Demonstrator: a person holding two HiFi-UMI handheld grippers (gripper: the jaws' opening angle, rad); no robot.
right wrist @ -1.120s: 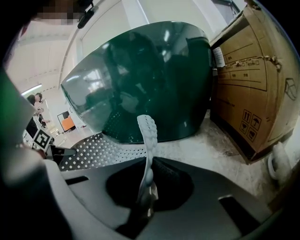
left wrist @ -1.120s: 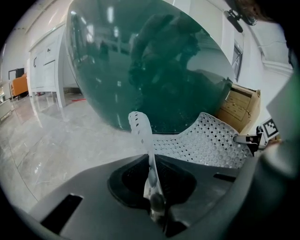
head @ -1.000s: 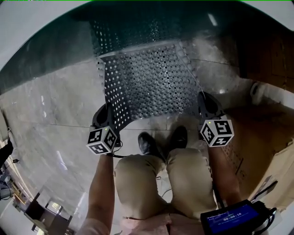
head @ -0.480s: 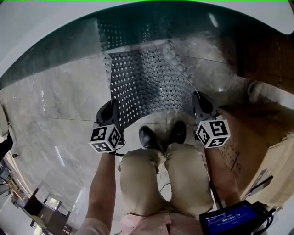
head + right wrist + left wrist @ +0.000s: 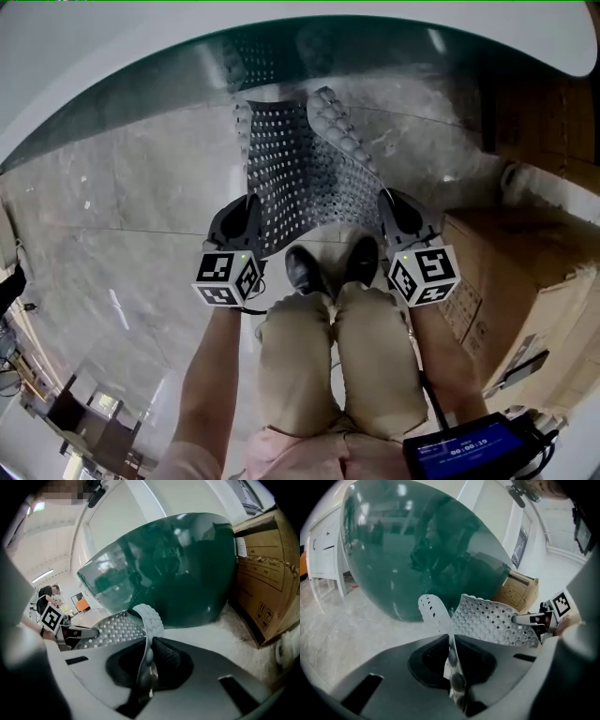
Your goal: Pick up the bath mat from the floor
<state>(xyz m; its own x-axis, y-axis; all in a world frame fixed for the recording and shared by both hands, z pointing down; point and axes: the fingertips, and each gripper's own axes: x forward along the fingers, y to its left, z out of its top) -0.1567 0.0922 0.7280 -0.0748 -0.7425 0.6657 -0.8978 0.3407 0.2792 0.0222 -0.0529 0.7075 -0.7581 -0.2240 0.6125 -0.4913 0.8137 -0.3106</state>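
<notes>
Overhead, the grey perforated rubber bath mat sags between the left gripper and right gripper above the pale marble floor, and the left gripper view, then the right gripper view, shows jaws clamped on its near edge.

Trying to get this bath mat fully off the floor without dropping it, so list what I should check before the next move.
1. Left tongs shut on a near corner of the bath mat: ok.
2. Right tongs shut on the other near corner: ok.
3. Mat hanging flat: not ok, its right edge curls over.
4. Far end clear of the floor: cannot tell.
5. Cardboard box apart from the right tongs: ok.
</notes>
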